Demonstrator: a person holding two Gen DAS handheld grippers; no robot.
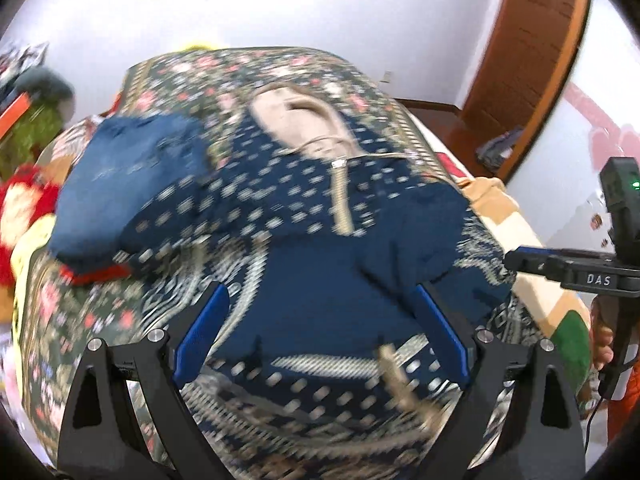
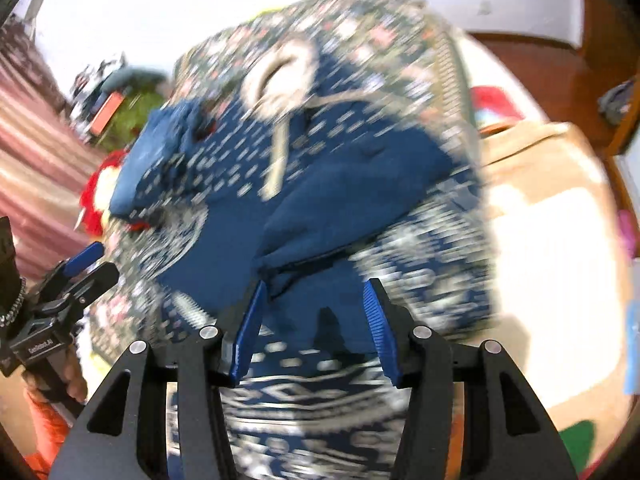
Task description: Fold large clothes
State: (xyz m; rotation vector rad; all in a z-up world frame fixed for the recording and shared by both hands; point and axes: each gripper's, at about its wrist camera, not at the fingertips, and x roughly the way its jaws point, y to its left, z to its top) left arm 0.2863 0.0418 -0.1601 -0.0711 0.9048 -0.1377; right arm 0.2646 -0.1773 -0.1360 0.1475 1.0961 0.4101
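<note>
The navy patterned garment (image 1: 280, 216) lies spread on the floral bedspread (image 1: 312, 68). Above its near hem, the left gripper (image 1: 320, 320) and right gripper (image 2: 316, 316) both hang with jaws apart, holding nothing.

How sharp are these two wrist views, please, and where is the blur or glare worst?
Left wrist: motion blur smears the navy patterned garment, while the left gripper stays crisp. Right wrist: heavier streaking over the garment, the blanket at right blown out white, the right gripper sharp.
</note>
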